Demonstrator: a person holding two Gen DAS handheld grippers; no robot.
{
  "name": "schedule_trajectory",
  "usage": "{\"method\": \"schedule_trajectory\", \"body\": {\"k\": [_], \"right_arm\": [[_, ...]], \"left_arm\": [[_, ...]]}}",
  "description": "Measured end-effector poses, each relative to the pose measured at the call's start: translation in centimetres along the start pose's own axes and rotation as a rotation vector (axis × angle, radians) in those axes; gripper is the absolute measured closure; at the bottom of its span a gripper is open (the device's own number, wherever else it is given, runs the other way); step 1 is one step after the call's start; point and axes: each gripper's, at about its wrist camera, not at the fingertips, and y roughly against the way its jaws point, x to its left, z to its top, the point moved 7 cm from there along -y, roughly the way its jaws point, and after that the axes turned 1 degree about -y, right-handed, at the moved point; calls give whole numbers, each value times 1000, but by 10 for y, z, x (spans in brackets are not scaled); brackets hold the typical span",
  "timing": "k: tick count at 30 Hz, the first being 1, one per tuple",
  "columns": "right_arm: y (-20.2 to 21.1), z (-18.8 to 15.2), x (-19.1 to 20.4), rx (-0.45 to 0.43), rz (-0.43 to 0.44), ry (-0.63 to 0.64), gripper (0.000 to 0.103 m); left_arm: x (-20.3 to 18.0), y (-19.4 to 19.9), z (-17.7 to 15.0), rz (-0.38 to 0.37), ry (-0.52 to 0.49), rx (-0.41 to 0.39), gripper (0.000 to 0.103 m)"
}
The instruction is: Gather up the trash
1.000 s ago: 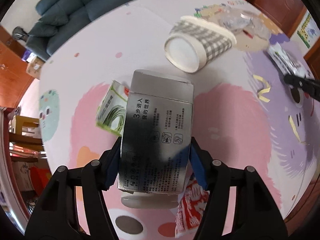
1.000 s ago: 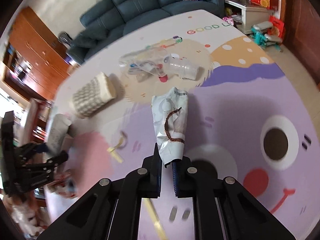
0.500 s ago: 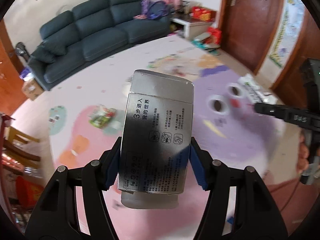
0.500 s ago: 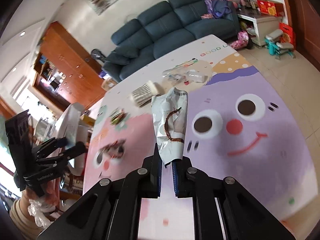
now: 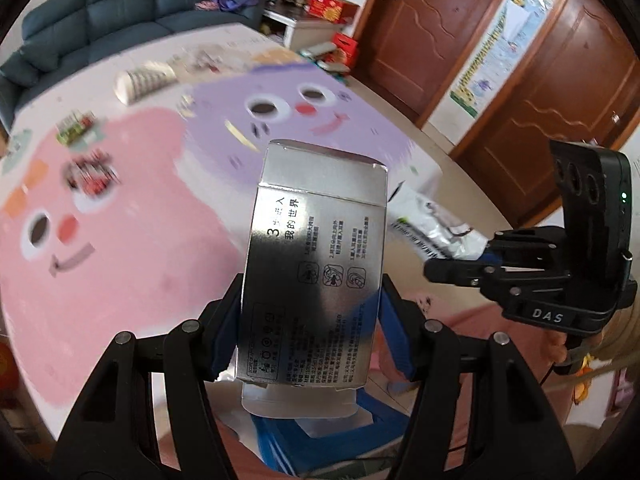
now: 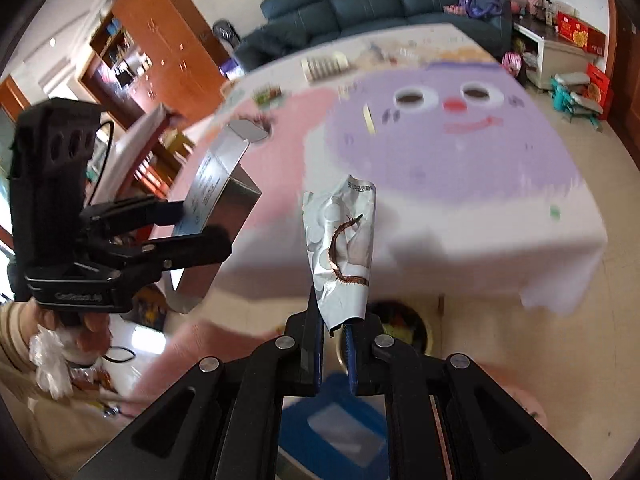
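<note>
— What's in the left hand-held gripper (image 5: 310,336) right now?

— A silver carton (image 5: 316,272), upright, printed with dark text. The blue pads press on its two long sides, so the jaws stand fairly wide but clamped on it. Its top flap hangs open (you see that best from the other side, in the right wrist view).

— And the right hand-held gripper (image 6: 334,354)?

— Jaws nearly together, pinching the bottom edge of a crumpled white foil wrapper (image 6: 340,248) with a brown curved mark on it. The wrapper stands up from the pads, slightly twisted.

— Where are the two relative to each other?

— Side by side in the air and apart, both off the near edge of the big cartoon mat (image 5: 120,240), the pink and purple one with faces. Below the right one there's a dark round bin (image 6: 404,326) on the floor with colourful scraps inside, and closer still something blue (image 6: 336,432), blurred.

— Anything left on the mat?

— A checked paper cup (image 5: 144,80) lying on its side near the far edge, a small green packet (image 5: 76,128), a red wrapper (image 5: 92,172) and a yellowish strip (image 5: 240,138). All smeared by blur. Behind them is a dark blue sofa (image 5: 108,12).
</note>
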Motion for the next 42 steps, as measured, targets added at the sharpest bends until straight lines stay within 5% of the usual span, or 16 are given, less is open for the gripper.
{"method": "schedule_trajectory", "body": {"k": [7, 24, 35, 42], "right_arm": [[-40, -68, -21, 126, -38, -24, 95], [-176, -165, -79, 364, -128, -245, 94], [-265, -170, -110, 423, -135, -325, 94], [-297, -167, -118, 444, -133, -331, 94]], "left_arm": [[-35, -40, -71, 18, -122, 8, 44], [-20, -170, -183, 74, -131, 156, 44], [1, -248, -208, 117, -102, 286, 44], [14, -274, -210, 202, -145, 280, 44]]}}
